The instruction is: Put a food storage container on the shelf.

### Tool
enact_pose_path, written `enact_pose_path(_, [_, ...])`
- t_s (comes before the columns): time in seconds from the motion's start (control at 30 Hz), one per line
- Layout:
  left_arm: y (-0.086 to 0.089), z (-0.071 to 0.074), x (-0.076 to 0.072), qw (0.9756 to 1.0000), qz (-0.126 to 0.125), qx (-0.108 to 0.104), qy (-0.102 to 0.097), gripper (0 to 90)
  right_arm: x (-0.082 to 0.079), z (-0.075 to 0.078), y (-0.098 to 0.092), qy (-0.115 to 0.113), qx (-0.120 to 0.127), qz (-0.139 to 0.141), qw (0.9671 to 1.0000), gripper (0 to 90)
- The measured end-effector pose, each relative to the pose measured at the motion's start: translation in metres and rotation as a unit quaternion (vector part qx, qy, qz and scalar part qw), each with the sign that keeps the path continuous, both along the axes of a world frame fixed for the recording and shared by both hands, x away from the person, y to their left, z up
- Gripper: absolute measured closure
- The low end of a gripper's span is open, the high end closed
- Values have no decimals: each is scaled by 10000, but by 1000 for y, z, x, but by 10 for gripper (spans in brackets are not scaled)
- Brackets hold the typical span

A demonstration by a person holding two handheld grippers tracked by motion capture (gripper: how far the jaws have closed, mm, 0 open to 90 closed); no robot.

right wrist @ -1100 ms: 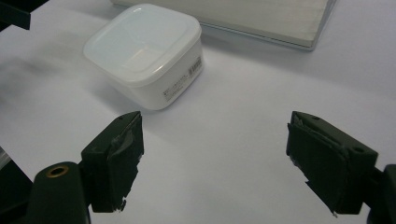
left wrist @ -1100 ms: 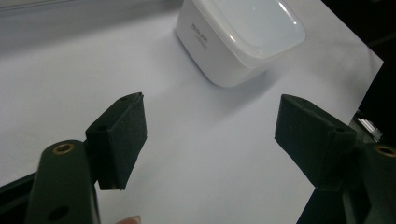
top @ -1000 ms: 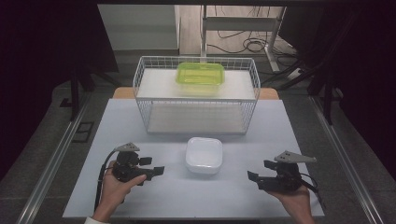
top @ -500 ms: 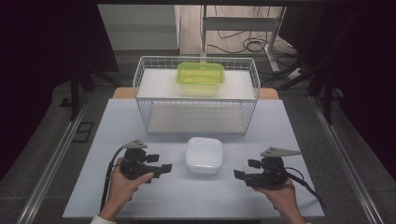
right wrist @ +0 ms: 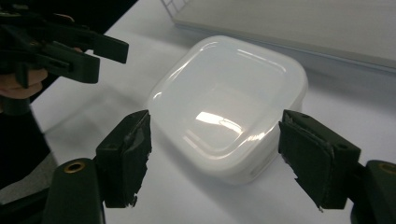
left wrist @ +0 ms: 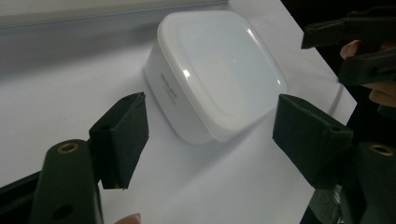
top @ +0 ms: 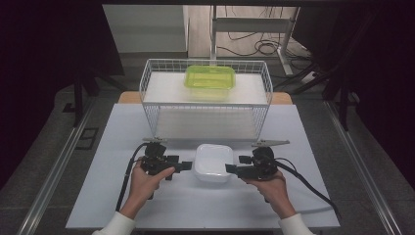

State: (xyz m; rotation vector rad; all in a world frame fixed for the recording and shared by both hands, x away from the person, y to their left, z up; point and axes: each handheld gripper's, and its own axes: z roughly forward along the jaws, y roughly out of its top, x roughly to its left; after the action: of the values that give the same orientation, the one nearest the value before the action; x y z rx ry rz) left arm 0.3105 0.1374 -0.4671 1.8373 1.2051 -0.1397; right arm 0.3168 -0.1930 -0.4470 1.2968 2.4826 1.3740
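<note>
your left hand-held gripper [top: 186,166] and right hand-held gripper [top: 231,169] both stand spread, gripping nothing, the right one's jaws having just been closing a little with nothing between them. they flank the white lidded container [top: 213,162], which sits on the surface [top: 122,132] in front of the wire basket [top: 151,105]. it looks light, stiff and glossy, likely slippery; take it by the opposite side walls, below the lid's rim.

Lab: bare white table [top: 122,196], floor cables [top: 254,46].

Wire basket [top: 205,105] just behind container [top: 213,162]
</note>
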Motion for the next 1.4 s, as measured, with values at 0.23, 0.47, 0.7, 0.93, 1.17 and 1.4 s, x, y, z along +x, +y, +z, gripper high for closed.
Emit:
enact_pose_path(0.23, [-8, -11, 28, 9992, 34, -192, 355, 293, 21, -12, 8, 234, -89, -149, 9996, 295])
enact_pose_path(0.47, [-18, -22, 40, 9975, 1, -319, 629, 334, 31, -19, 10, 385, -137, -181, 9990, 339])
enact_pose_path(0.7, [-20, -29, 45, 9955, -108, -473, 820, 432, 37, -26, 4, 601, -76, -289, 9977, 371])
enact_pose_path(0.93, [-18, -30, 47, 9934, -168, -633, 947, 491, 42, -34, -2, 953, 195, -419, 9944, 424])
enact_pose_path(1.17, [-17, -38, 48, 9904, -231, -777, 1123, 574, 45, -41, -7, 1271, 518, -352, 9899, 528])
enact_pose_path(1.4, [-10, -40, 45, 9888, -159, -877, 1196, 691, 44, -41, -9, 1437, 609, -530, 9863, 629])
